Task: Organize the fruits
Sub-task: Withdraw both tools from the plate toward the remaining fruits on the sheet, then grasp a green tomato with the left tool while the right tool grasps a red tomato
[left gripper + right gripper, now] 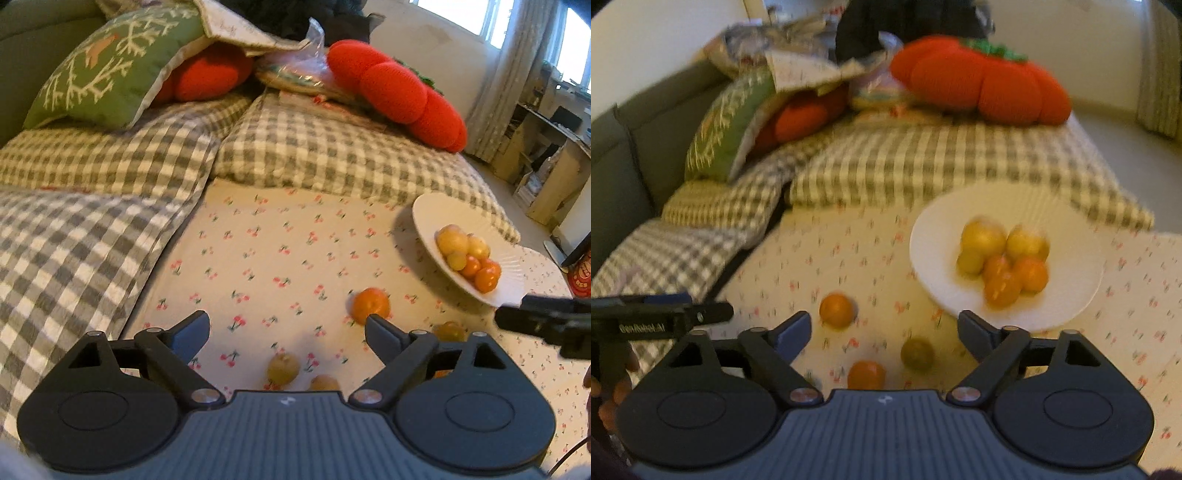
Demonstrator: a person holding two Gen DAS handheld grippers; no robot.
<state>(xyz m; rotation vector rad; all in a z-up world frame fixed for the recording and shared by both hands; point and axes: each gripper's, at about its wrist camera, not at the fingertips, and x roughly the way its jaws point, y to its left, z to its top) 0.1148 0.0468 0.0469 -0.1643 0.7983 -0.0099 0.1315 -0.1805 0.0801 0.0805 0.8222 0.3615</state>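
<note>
A white plate [428, 218] [934, 236] on the cherry-print cloth holds several yellow and orange fruits [467, 256] [1004, 258]. Loose on the cloth lie an orange [370, 304] [836, 309], a second orange [866, 374], a greenish fruit [916, 353] [448, 331], and two yellow-green fruits [283, 368] [324, 383] near the left gripper's base. My left gripper [287, 325] is open and empty above the cloth, its right fingertip just in front of the orange. My right gripper [884, 325] is open and empty, hovering over the loose fruits in front of the plate.
Grey checked cushions [110, 177] [923, 162] border the cloth at the back and left. A green cushion [110, 66] and red pumpkin cushions [399, 92] [982, 81] lie behind. The other gripper shows at the side of each view [546, 325] [657, 319].
</note>
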